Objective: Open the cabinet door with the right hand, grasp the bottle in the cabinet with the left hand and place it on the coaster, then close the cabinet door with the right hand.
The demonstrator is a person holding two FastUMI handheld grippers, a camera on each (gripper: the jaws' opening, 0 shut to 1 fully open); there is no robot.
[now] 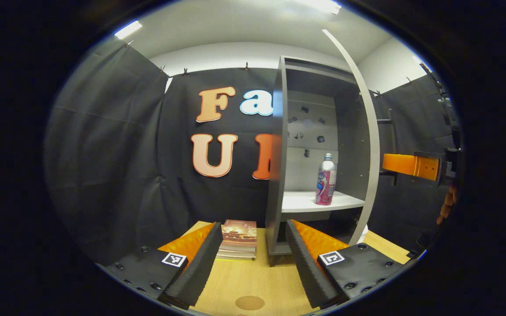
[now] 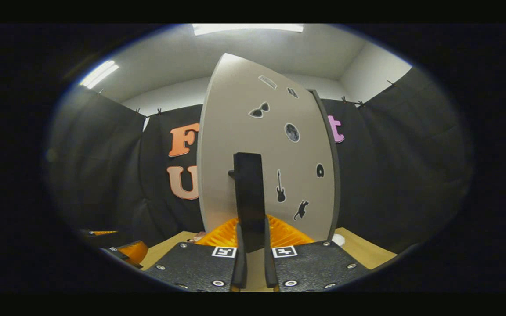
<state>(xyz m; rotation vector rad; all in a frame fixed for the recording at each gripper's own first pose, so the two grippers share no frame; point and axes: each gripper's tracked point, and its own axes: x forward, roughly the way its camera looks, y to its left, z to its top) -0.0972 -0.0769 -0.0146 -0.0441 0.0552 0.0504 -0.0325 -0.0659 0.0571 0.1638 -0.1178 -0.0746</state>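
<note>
While right gripper (image 2: 251,254) fingers clamp the door handle (image 2: 249,199), left gripper (image 1: 249,254) fingers spread, bottle (image 1: 326,179) label unreadable.

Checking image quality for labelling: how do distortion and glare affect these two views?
Left gripper view: fisheye bows the open door's edge into an arc; the bottle stays sharp; ceiling lights blow out. Right gripper view: the door bulges; the handle is dark, detail lost.

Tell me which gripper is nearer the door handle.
Right. The right gripper has its jaws closed on the black door handle. The left gripper hangs open over the table, facing the cabinet's bottle.
</note>
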